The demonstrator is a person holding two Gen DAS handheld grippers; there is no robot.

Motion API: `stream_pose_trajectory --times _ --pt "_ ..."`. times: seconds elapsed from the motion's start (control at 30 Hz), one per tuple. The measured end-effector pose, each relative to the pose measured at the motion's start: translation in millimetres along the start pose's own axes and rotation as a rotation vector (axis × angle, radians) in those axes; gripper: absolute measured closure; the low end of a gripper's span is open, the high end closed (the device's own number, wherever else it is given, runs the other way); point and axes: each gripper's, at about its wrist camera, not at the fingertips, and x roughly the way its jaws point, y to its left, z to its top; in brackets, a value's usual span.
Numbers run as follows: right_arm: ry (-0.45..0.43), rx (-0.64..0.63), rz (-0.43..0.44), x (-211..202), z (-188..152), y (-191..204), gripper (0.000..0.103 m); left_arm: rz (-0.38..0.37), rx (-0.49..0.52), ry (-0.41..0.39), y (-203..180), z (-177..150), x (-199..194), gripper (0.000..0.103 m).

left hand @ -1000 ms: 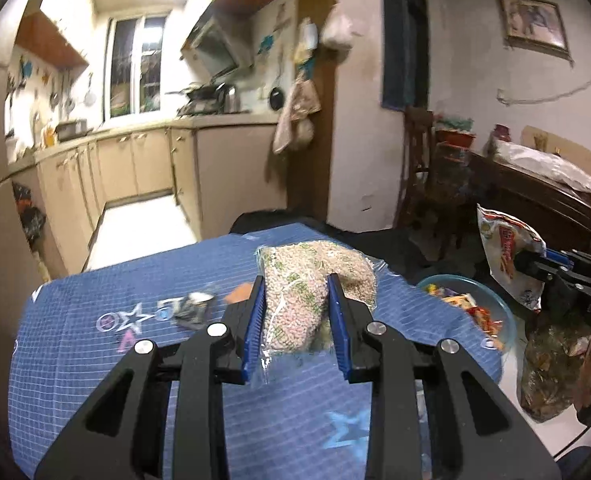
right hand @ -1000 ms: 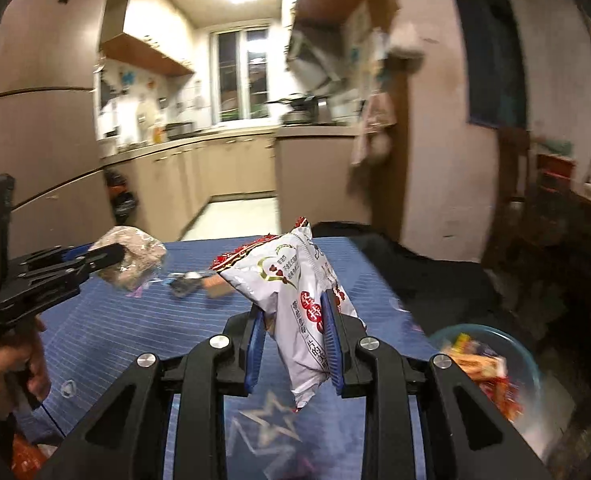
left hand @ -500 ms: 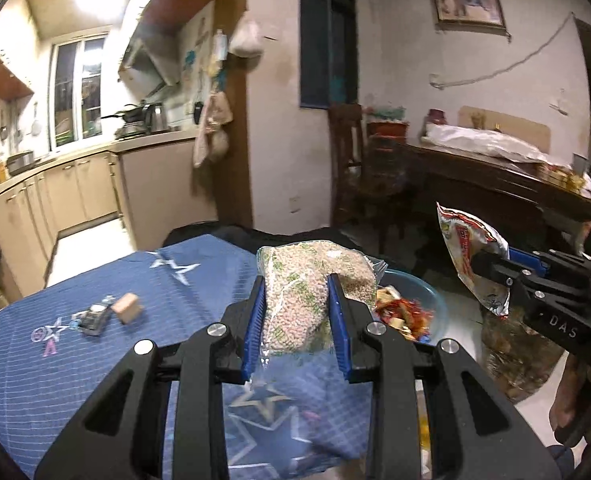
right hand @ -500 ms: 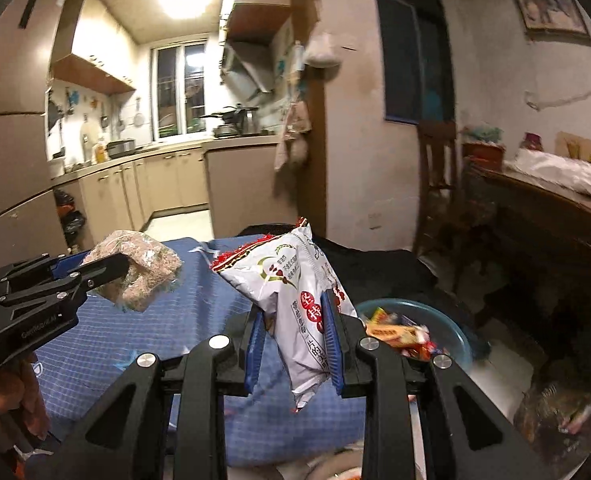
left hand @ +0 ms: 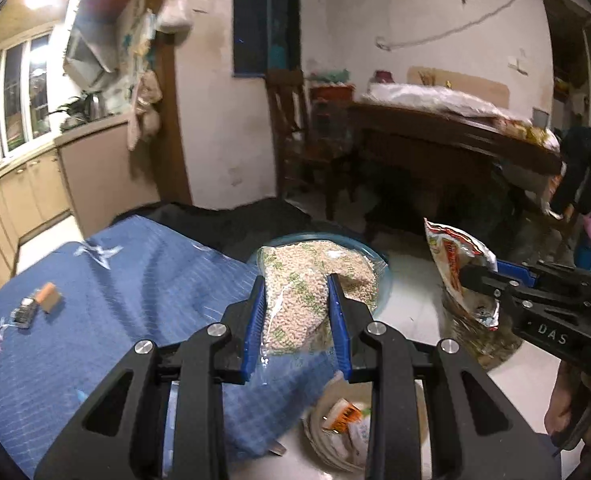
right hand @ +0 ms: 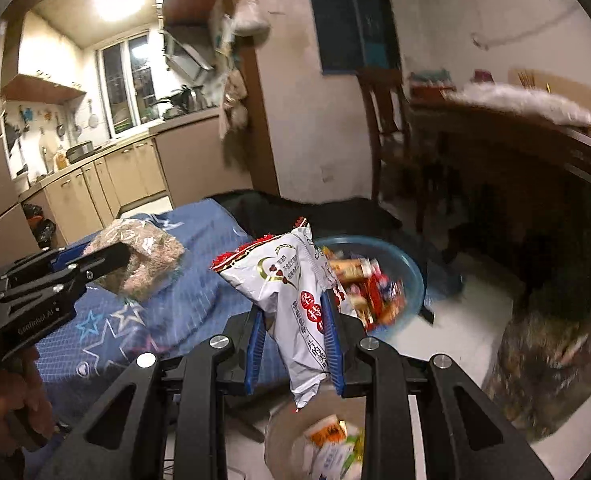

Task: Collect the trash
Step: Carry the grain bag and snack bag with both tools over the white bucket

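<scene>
My left gripper is shut on a clear bag of pale puffed grains, held past the right edge of the blue table, over a blue basin. My right gripper is shut on a white and red snack packet, held near the blue basin full of wrappers. The grain bag and the left gripper show at the left of the right wrist view. The snack packet in the right gripper shows at the right of the left wrist view.
A small bin holding wrappers stands on the floor below both grippers; it also shows in the right wrist view. Two small scraps lie on the table's left. A dark wooden table and chair stand behind. A brownish bag sits on the floor at right.
Both grippers have swung right, off the table and toward the basin and floor bin, each still holding its bag. The basin now lies directly behind the held bags.
</scene>
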Motion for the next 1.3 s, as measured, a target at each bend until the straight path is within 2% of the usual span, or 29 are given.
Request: stream_pose_trajectory --times 0.2,0.47,0.93,1.3 --pt "0.093 0.079 0.001 29.0 -25.0 -27.6 0.075 -0.034 0.030 0.089 -27.3 -23.4 33.6 0.074" --pt "0.229 0.170 -0.010 72.9 -82.2 -67.5 0.075 -0.049 0.072 0.199 -56.8 -57.1 77.9 0.074" --pt "0.418 0.235 -0.023 150.4 -143.5 -84.4 0.075 -0.061 0.114 0.394 -76.4 -118.4 149.0 0.074" --pt "0.511 0.287 -0.001 189.4 -182.9 -84.1 0.075 -0.062 0.127 0.488 -80.2 -150.8 180.8 0.074"
